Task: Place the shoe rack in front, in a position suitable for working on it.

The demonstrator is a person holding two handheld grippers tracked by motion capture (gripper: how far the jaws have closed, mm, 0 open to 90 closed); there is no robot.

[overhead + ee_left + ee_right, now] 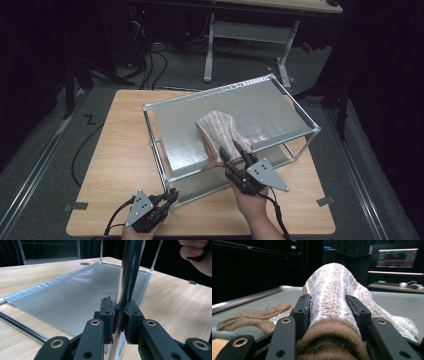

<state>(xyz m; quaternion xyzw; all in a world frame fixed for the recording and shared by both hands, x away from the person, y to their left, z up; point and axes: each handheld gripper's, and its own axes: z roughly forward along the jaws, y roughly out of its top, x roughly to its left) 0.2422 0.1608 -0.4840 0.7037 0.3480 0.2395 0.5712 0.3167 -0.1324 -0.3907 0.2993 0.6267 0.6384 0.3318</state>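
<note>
Right tongs (239,150) clamped on the towel (218,131), jaws pressing a bunched fold near its brown hem. Right gripper view: striped cream terry humps up between the two black jaws, brown ribbed edge rolled over at the bottom, another brown edge lying flat to the left on the grey surface.

Towel sits on the top shelf (260,107) of the metal rack (150,127), at its near edge, most of it on the shelf, brown hem hanging slightly over the front rail toward the person. Part of it is lifted and tented.

Left tongs (172,194) shut on the rack's front post (126,285), low down, near the front left corner. Left gripper view: shiny upright tube pinched between both pads, lower shelf (75,295) stretching beyond it; the post looks tilted there, probably camera angle only.

Rack stands on the wooden bench (117,150), roughly centred. Right hand (252,202) behind its tongs at the front edge; left hand at the bottom edge of the high view, mostly cut off.
</note>
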